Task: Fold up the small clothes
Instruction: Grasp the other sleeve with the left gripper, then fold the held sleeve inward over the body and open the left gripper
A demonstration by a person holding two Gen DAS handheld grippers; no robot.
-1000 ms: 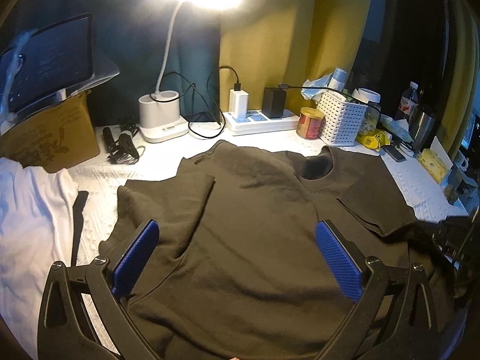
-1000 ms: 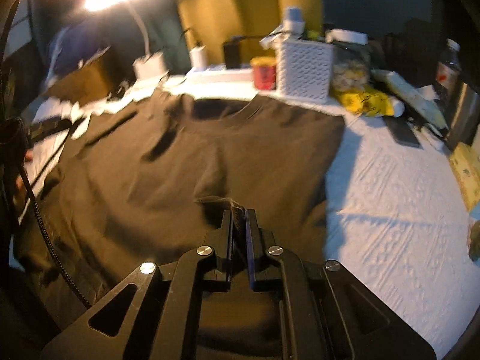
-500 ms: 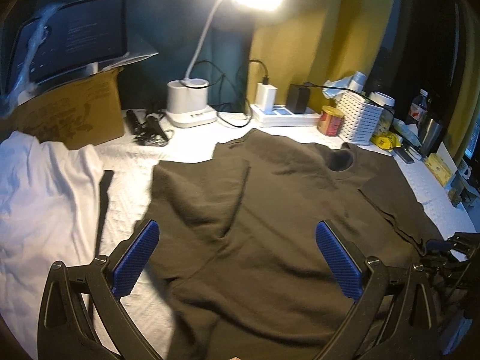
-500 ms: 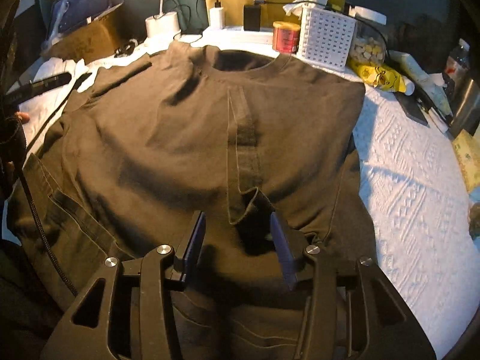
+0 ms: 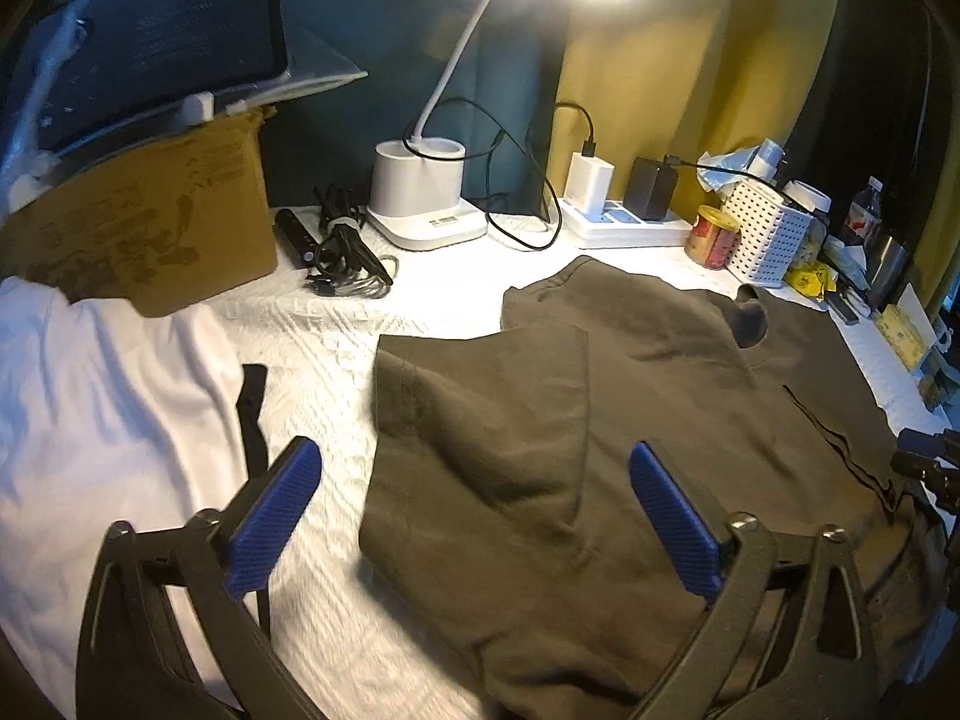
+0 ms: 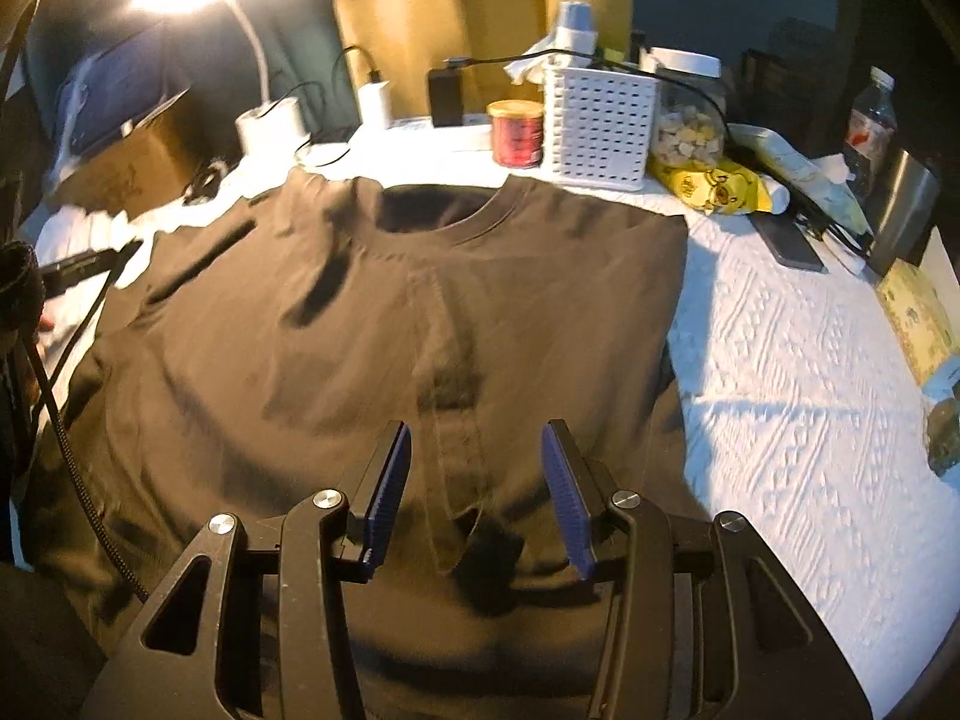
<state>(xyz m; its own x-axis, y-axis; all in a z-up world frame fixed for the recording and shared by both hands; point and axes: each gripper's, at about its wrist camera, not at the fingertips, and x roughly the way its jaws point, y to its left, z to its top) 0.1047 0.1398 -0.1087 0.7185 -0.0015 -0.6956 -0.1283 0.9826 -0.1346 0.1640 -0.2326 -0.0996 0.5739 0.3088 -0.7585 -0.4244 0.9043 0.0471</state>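
A dark olive T-shirt [image 5: 630, 432] lies flat on the white bedspread, collar toward the back, left sleeve folded in over its body. It fills the right wrist view [image 6: 372, 324], where the right sleeve lies folded inward as a strip down the middle. My left gripper [image 5: 474, 516] is open and empty above the shirt's left edge. My right gripper [image 6: 477, 480] is open and empty above the folded sleeve's end.
A white garment [image 5: 108, 408] lies left of the shirt. At the back stand a cardboard box [image 5: 138, 228], a lamp base [image 5: 420, 192], a power strip [image 5: 624, 225], a red tin [image 6: 517, 133] and a white basket [image 6: 600, 126]. Bare bedspread [image 6: 798, 390] lies right.
My right gripper opened and let go of the shirt's right sleeve, which now lies folded over the body. My left gripper shifted left toward the shirt's left edge.
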